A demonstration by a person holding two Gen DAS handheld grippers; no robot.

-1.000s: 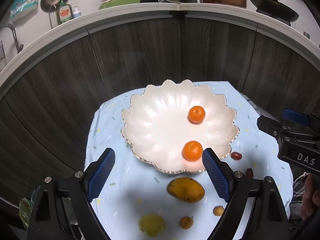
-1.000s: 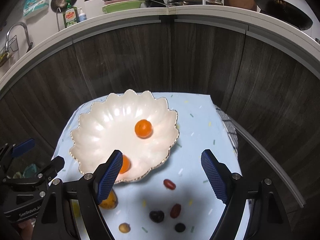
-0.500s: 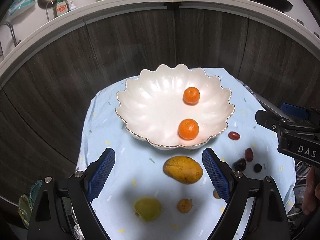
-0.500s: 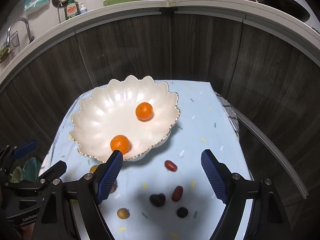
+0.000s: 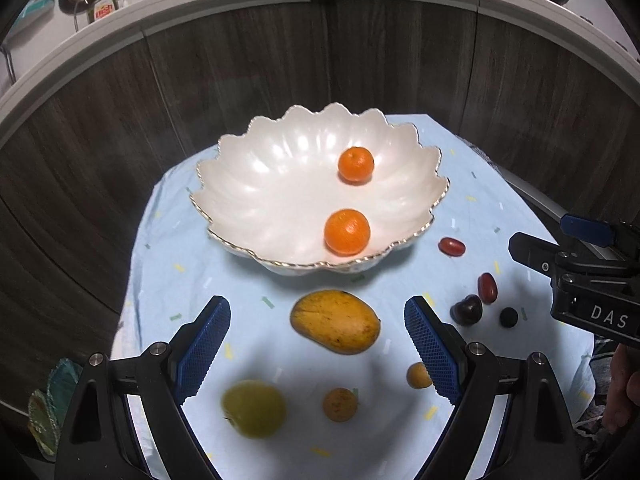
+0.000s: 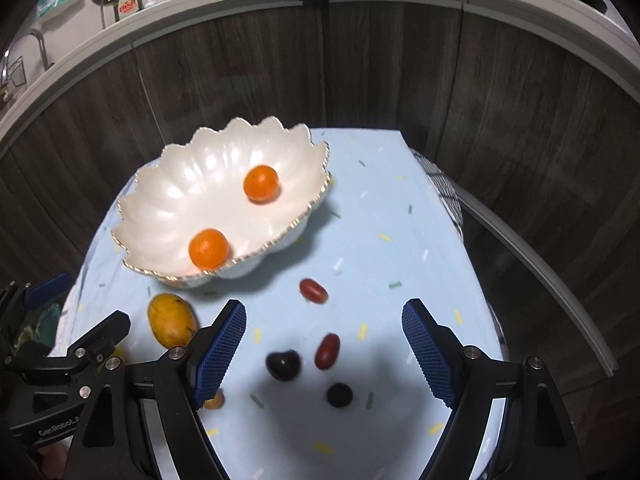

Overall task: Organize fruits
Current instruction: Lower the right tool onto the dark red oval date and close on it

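Note:
A white scalloped bowl point(image 5: 256, 184) stands on a light blue cloth and holds two oranges point(image 5: 346, 231) point(image 5: 355, 164). In front of it lie a yellow mango point(image 5: 335, 321), a green-yellow fruit point(image 5: 253, 407) and two small orange fruits point(image 5: 340, 404). My left gripper point(image 5: 316, 344) is open and empty, above the mango. My right gripper point(image 6: 323, 350) is open and empty over red oval fruits point(image 6: 327, 351) point(image 6: 313, 290), a dark plum point(image 6: 283, 365) and a dark berry point(image 6: 339, 394). The bowl point(image 6: 176, 196) and mango point(image 6: 172, 320) also show in the right wrist view.
The cloth-covered table point(image 5: 504, 216) is small, with edges close on all sides. Dark wood cabinet fronts point(image 5: 280, 68) rise behind it under a counter with dishes and a soap bottle point(image 5: 103, 9). The right gripper's body point(image 5: 592, 280) shows at the right of the left wrist view.
Both grippers have drawn back from the bowl toward the near side of the table. The loose fruits in front of the bowl have come further into view. Both stay open.

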